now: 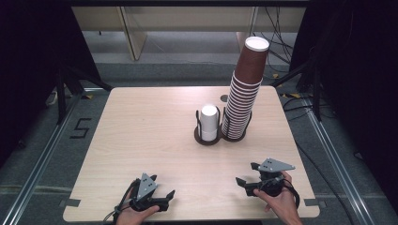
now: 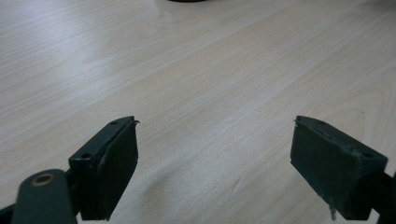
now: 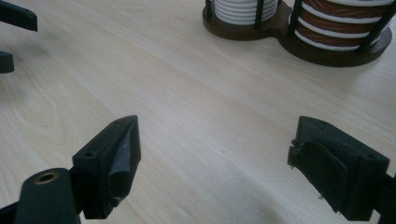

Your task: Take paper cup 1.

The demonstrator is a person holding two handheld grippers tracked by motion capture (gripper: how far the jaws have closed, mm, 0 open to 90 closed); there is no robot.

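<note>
A dark two-ring cup holder (image 1: 231, 137) stands at the table's middle right. Its right ring holds a tall, leaning stack of brown paper cups (image 1: 244, 89), upside down, white base on top. Its left ring holds a short stack of white cups (image 1: 209, 122). In the right gripper view the white cups (image 3: 242, 10) and the brown cups (image 3: 338, 23) sit in the holder (image 3: 322, 53) ahead. My left gripper (image 1: 162, 196) rests open near the front edge at the left, its jaws (image 2: 215, 158) wide over bare wood. My right gripper (image 1: 246, 176) is open at the front right, nothing between its jaws (image 3: 215, 158).
The light wooden table (image 1: 141, 131) stretches wide between the grippers and the holder. A small dark round mark (image 1: 224, 98) lies behind the holder. Dark floor, cables and stand legs surround the table. The other gripper's black fingers (image 3: 16, 16) show far left in the right gripper view.
</note>
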